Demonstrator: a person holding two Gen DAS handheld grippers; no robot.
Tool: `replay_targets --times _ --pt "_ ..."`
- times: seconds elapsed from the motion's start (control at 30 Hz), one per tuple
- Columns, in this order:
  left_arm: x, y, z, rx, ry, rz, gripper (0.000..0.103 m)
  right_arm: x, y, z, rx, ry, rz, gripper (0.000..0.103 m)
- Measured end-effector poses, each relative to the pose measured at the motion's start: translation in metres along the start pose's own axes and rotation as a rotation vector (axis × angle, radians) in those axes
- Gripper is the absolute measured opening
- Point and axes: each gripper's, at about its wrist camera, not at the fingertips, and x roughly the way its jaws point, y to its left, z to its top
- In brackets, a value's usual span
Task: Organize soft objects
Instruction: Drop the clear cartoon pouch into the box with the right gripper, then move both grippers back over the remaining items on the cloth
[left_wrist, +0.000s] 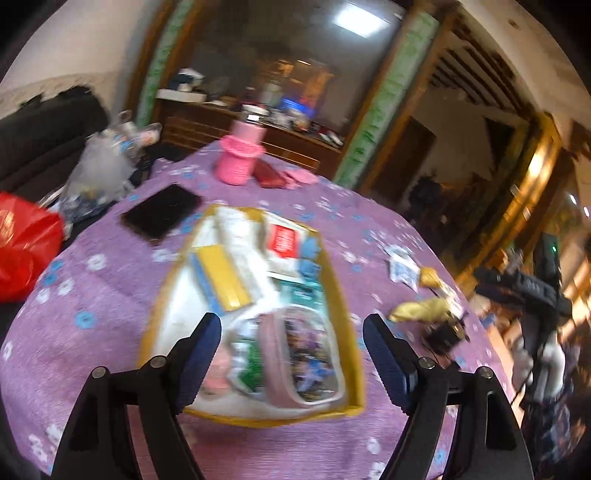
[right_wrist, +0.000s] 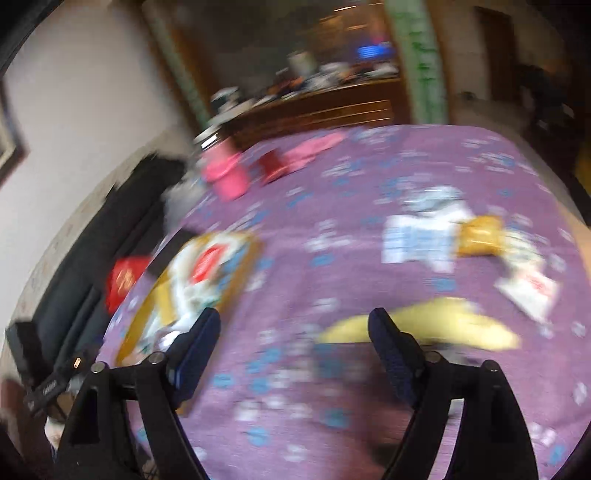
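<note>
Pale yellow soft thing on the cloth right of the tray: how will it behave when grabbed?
The pale yellow item looks limp and creased, so it probably droops from a pinch. It lies flat and thin, so likely light. On the purple tablecloth a push may bunch it rather than slide it.

Round table (left_wrist: 110, 302) under a purple flowered cloth. At its far edge, a pink bottle (left_wrist: 242, 151) in a knitted pink sleeve; beside it a dark red case (left_wrist: 269, 173). A black tablet (left_wrist: 162, 214) lies flat near the left edge. Beyond the table: red plastic bag (left_wrist: 26, 240), wooden sideboard (left_wrist: 258, 129).
</note>
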Motion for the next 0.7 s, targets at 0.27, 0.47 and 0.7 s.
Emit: replay_targets --times 0.27,0.47,0.7 --pt "0.034 -0.065 -0.013 0.104 0.123 -0.072 0.083 -0.034 -0.119 -0.011 0.234 -0.089 -0.143 0.085" --pt "0.044 -0.105 -0.023 0.169 0.198 -0.144 0.082 -0.027 -0.173 -0.016 0.33 -0.132 -0.238 0.085" --pt "0.057 -0.125 -0.025 0.18 0.247 -0.151 0.082 -0.007 -0.224 0.004 0.45 -0.144 -0.241 0.085"
